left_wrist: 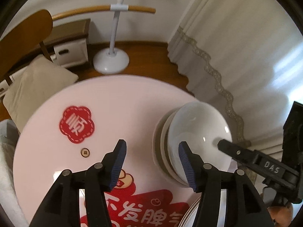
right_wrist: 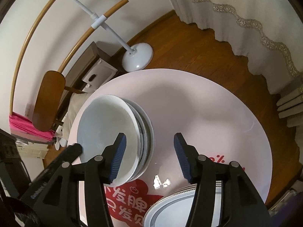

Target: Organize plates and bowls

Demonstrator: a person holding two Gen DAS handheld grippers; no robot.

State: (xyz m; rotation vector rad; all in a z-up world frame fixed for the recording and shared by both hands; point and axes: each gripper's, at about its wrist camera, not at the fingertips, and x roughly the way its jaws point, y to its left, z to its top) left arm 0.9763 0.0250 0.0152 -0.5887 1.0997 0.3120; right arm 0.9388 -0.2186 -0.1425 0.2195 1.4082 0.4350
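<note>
A stack of white bowls (left_wrist: pixel 197 132) stands on the round pink table (left_wrist: pixel 117 102), at its right side in the left wrist view. In the right wrist view the bowl stack (right_wrist: pixel 108 130) is at the left. My left gripper (left_wrist: pixel 152 162) is open and empty, its right finger just in front of the bowls. My right gripper (right_wrist: pixel 148 157) is open and empty, its left finger over the stack's near rim. Its finger also shows in the left wrist view (left_wrist: pixel 236 152), reaching to the top bowl. Plates with a grey patterned rim (right_wrist: pixel 170 206) lie at the table's near edge.
A white lamp base (left_wrist: pixel 111 60) stands on the wooden floor beyond the table. A wooden chair (right_wrist: pixel 50 102) with a cushion is at the left. A cream curtain (right_wrist: pixel 236 9) hangs at the right. A low shelf with a white box (left_wrist: pixel 70 51) is by the wall.
</note>
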